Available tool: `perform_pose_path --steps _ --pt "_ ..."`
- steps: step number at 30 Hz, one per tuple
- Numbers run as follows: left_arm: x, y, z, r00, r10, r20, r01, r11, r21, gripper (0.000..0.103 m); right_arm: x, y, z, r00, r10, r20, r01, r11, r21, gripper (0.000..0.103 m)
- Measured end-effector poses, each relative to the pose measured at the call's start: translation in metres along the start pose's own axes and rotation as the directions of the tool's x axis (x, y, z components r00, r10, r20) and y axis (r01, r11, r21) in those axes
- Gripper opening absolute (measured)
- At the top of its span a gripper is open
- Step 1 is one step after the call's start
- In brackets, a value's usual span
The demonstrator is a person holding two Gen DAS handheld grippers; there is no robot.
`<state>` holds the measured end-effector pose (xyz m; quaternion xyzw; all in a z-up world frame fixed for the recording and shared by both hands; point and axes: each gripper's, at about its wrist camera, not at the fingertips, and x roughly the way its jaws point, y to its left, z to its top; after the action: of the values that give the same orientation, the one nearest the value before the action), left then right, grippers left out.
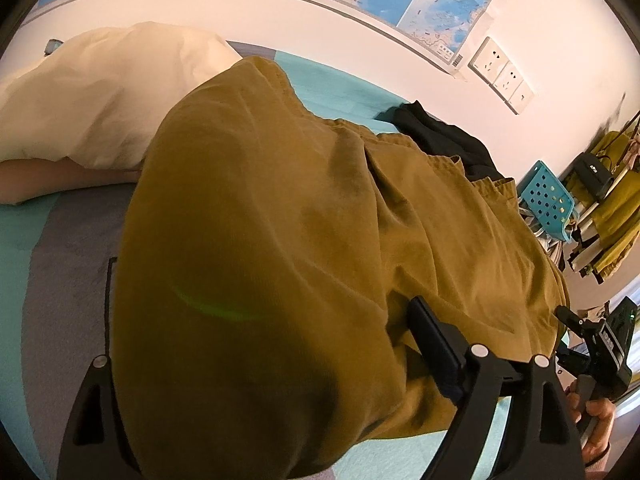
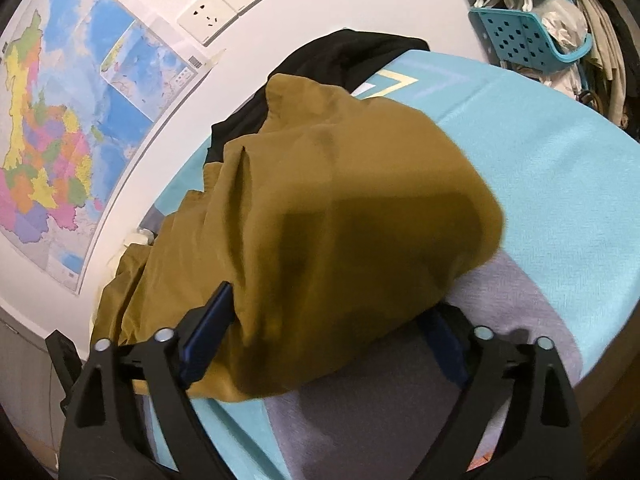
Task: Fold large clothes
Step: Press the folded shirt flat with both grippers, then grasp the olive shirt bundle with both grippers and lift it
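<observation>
Left gripper (image 1: 272, 356) and right gripper (image 2: 332, 336) jaws both spread wide with mustard-brown garment (image 2: 320, 208) draped between the fingers, cloth lying across teal-and-grey bed sheet (image 2: 560, 168), black garment (image 2: 340, 56) beyond it.

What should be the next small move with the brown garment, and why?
Probably lower both ends onto the bed and let go. The brown garment drapes between the wide-apart fingers of the left hand-held gripper and the right hand-held gripper, already doubled over above the sheet.
</observation>
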<state>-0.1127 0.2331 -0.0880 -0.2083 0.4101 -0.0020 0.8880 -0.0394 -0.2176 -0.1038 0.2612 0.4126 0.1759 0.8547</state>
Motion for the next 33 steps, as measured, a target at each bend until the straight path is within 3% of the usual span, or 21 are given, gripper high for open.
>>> perform_pose_path --steps 9,13,15,18,19,21,24,25,28,30,32,33 --pt "0.0 0.005 0.004 1.0 -0.031 -0.005 0.031 0.999 -0.04 0.083 0.03 0.006 0.024 0.993 0.115 0.031 -0.117 0.992 0.045 0.09" --pt "0.005 -0.002 0.008 1.0 0.0 -0.008 0.0 1.0 -0.03 0.088 0.042 0.014 0.033 0.99 0.142 0.022 -0.142 0.99 0.024 0.089" --pt "0.009 -0.007 0.011 1.0 0.027 -0.009 -0.027 0.999 -0.021 0.089 0.048 0.019 0.037 0.99 0.139 -0.004 -0.139 0.99 -0.011 0.084" --pt "0.013 -0.009 0.014 0.998 0.053 -0.015 -0.054 0.998 -0.015 0.087 0.048 0.023 0.04 0.992 0.119 -0.031 -0.12 0.99 -0.067 0.068" --pt "0.013 -0.009 0.015 0.998 0.063 -0.014 -0.063 0.998 -0.017 0.081 0.048 0.022 0.041 0.993 0.109 -0.035 -0.112 0.991 -0.078 0.058" --pt "0.012 -0.008 0.016 0.997 0.077 -0.01 -0.078 0.997 -0.011 0.072 0.046 0.017 0.044 0.99 0.136 -0.049 -0.139 0.988 -0.074 0.053" --pt "0.011 -0.01 0.015 0.995 0.097 -0.002 -0.097 0.995 -0.002 0.065 0.048 0.016 0.044 0.985 0.16 -0.061 -0.164 0.984 -0.073 0.057" --pt "0.012 -0.012 0.015 0.994 0.106 -0.001 -0.106 0.994 0.01 0.065 0.051 0.016 0.044 0.982 0.172 -0.082 -0.178 0.981 -0.071 0.066" --pt "0.014 -0.012 0.016 0.994 0.11 -0.01 -0.11 0.994 0.011 0.07 0.057 0.021 0.043 0.977 0.185 -0.107 -0.195 0.977 -0.087 0.074" --pt "0.016 -0.01 0.017 0.994 0.105 -0.01 -0.105 0.994 -0.001 0.073 0.058 0.023 0.043 0.978 0.181 -0.104 -0.191 0.977 -0.097 0.074" --pt "0.017 -0.012 0.017 0.993 0.116 -0.008 -0.116 0.993 0.0 0.073 0.058 0.022 0.043 0.98 0.173 -0.103 -0.184 0.977 -0.109 0.06" --pt "0.017 -0.013 0.017 0.992 0.122 -0.004 -0.122 0.993 0.003 0.072 0.057 0.021 0.043 0.98 0.167 -0.104 -0.178 0.978 -0.108 0.058"
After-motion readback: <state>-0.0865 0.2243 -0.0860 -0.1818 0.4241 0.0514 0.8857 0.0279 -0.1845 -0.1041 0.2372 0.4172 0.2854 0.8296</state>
